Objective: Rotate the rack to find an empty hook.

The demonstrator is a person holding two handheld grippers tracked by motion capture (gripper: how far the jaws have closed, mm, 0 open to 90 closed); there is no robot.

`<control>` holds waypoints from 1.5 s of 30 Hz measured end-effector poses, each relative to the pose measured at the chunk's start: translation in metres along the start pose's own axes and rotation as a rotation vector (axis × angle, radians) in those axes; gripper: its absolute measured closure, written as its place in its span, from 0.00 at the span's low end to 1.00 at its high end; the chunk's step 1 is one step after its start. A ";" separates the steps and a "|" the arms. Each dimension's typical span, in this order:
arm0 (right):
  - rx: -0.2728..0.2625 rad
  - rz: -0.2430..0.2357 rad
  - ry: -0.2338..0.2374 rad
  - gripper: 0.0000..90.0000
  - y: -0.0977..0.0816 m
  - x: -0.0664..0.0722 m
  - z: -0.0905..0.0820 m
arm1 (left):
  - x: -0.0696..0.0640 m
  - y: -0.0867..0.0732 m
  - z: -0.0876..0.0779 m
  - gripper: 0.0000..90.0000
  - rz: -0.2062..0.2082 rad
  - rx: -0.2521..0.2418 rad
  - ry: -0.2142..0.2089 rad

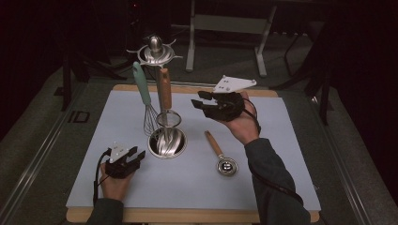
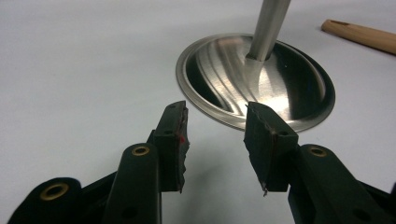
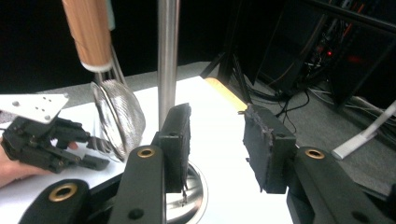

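A steel utensil stand point(image 1: 166, 142) rises from a round base to a hook ring point(image 1: 155, 50). A teal-handled whisk point(image 1: 142, 89) and a wooden-handled mesh strainer point(image 1: 164, 93) hang from it. A wooden-handled metal scoop point(image 1: 220, 155) lies on the mat, right of the base. My left gripper point(image 1: 135, 158) sits low, left of the base, open and empty; its own view shows the base point(image 2: 257, 79) just ahead of the gripper point(image 2: 215, 140). My right gripper point(image 1: 200, 101) is raised right of the stand, open and empty. Beyond the right gripper point(image 3: 215, 140), its view shows the pole point(image 3: 168, 56) and strainer point(image 3: 119, 116).
A pale mat point(image 1: 263, 178) covers a wooden table. In the right gripper view the left gripper point(image 3: 46, 140) shows at far left. Frame legs point(image 1: 225, 28) stand on the dark floor behind the table, and cables point(image 3: 289, 105) lie off the table's edge.
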State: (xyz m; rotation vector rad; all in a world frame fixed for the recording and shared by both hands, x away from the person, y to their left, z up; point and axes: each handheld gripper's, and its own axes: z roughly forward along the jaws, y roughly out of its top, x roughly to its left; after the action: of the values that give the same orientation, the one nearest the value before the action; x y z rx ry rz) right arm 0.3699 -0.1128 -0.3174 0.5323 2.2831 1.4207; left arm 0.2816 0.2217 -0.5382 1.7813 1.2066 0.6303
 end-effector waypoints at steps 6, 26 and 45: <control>0.053 -0.009 -0.011 0.67 -0.014 -0.001 0.004 | 0.000 0.001 -0.001 0.67 0.004 -0.003 0.029; 0.173 0.049 -0.048 0.66 -0.069 -0.009 0.009 | 0.005 0.019 -0.026 0.69 -0.059 -0.129 -0.046; 0.271 0.138 -0.141 0.68 -0.138 -0.010 -0.008 | 0.007 0.039 -0.039 0.70 -0.064 -0.171 -0.092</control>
State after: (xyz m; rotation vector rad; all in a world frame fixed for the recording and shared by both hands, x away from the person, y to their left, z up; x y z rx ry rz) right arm 0.3591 -0.1807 -0.4375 0.8588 2.3750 1.0977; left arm 0.2724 0.2373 -0.4860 1.6054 1.1097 0.5897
